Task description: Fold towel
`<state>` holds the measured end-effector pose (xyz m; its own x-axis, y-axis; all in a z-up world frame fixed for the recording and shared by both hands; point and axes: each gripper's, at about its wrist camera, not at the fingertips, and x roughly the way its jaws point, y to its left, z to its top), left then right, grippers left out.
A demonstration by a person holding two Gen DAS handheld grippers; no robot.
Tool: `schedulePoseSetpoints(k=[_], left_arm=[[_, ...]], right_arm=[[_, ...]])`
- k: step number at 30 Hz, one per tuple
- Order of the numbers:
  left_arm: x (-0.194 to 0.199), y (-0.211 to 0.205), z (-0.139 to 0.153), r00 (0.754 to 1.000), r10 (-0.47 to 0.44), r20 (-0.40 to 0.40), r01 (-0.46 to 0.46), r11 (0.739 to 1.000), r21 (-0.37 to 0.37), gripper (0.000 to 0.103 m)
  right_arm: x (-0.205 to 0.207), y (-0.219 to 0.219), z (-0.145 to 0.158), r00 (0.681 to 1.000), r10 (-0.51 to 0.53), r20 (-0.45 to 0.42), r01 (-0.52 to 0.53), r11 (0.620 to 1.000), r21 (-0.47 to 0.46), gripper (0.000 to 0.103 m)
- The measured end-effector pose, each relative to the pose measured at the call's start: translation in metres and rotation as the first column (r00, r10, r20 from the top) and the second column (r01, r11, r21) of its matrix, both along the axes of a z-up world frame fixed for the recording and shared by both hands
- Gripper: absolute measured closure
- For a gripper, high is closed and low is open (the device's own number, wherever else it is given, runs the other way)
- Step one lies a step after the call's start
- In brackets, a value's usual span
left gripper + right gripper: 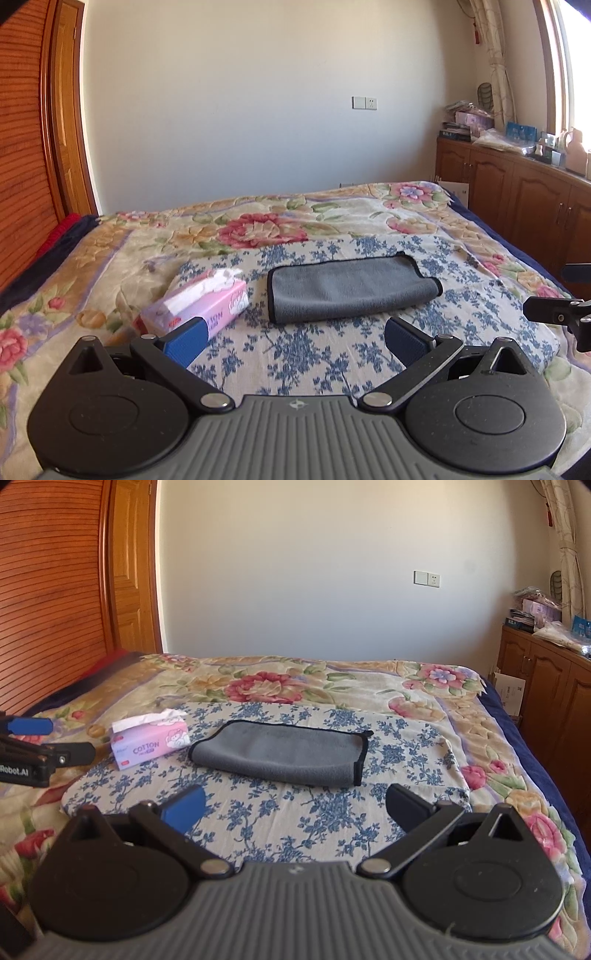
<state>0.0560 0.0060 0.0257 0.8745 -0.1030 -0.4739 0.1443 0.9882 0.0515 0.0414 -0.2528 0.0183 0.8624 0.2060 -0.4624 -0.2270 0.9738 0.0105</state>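
A: Where's the towel?

B: Grey microfibre towel w/ black stitched edging (351, 290) (280, 753) lies folded into a long flat strip on the white cotton cloth w/ blue flower print (325, 354) (295, 812), approx. centre of that cloth. Black-trimmed open ends at the towel's right, rounded end at its left.

A: Anything touching it?

B: No. Left gripper (295, 341) hangs on the near side of the towel, apart from it, fingers spread wide, nothing between them; blue pads (184, 341) face inward. Right gripper (293, 812) likewise: near side of the towel, fingers wide apart, gripping nothing. One blue pad (186, 808) shows; the other finger looks dark.

A: Do they see each other?

B: Yes. Right gripper pokes in at the edge of the left cam (561, 314), right of the towel. Left gripper shows in the right cam (40, 755), left of the towel, beyond the tissue pack.

A: Tissue pack?

B: Pink-and-lilac soft pack of tissues, "COTTON" printed on it (195, 306) (151, 744), just left of the towel, not touching; white tissue sticks out on top.

A: Rest?

B: Cloth lies on a cream plush bed blanket w/ big pink and orange flowers (258, 225) (266, 683). Behind the towel, a cream wall w/ a white switch-and-socket plate (365, 103) (426, 578). Far left of the towel, slatted wooden headboard (18, 147) (48, 590); far right, brown wooden cabinets (517, 199) (546, 686) w/ clutter on top.
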Motion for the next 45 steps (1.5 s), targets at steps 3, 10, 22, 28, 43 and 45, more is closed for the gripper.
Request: schedulePoseSetpoints(k=[3, 10, 22, 28, 43, 45], left_arm=[[-0.005, 0.001, -0.005, 1.000, 0.008, -0.010, -0.008, 1.000, -0.008, 0.000], [-0.014, 0.004, -0.014, 1.000, 0.016, -0.018, -0.016, 1.000, -0.007, 0.000], [-0.025, 0.005, -0.025, 1.000, 0.016, -0.016, -0.017, 1.000, -0.017, 0.000], [-0.026, 0.007, -0.029, 0.999, 0.028, -0.016, -0.028, 1.000, -0.011, 0.000], [-0.031, 0.005, -0.035, 0.999, 0.029, 0.029, -0.029, 1.000, -0.001, 0.000], [-0.032, 0.006, -0.036, 0.999, 0.031, 0.037, -0.031, 1.000, -0.002, 0.000]], right_arm=[[-0.004, 0.002, 0.000, 1.000, 0.005, 0.007, -0.005, 1.000, -0.006, 0.000], [-0.011, 0.005, 0.000, 1.000, 0.010, 0.014, -0.010, 1.000, 0.002, 0.000], [-0.020, 0.000, -0.007, 1.000, -0.011, 0.006, 0.011, 0.999, 0.030, 0.000], [-0.020, 0.000, -0.013, 1.000, -0.021, 0.007, 0.021, 1.000, 0.019, 0.000], [-0.025, -0.001, -0.020, 0.997, -0.050, 0.052, 0.050, 0.999, 0.005, 0.000], [-0.026, 0.001, -0.020, 0.997, -0.048, 0.064, 0.048, 0.999, -0.005, 0.000]])
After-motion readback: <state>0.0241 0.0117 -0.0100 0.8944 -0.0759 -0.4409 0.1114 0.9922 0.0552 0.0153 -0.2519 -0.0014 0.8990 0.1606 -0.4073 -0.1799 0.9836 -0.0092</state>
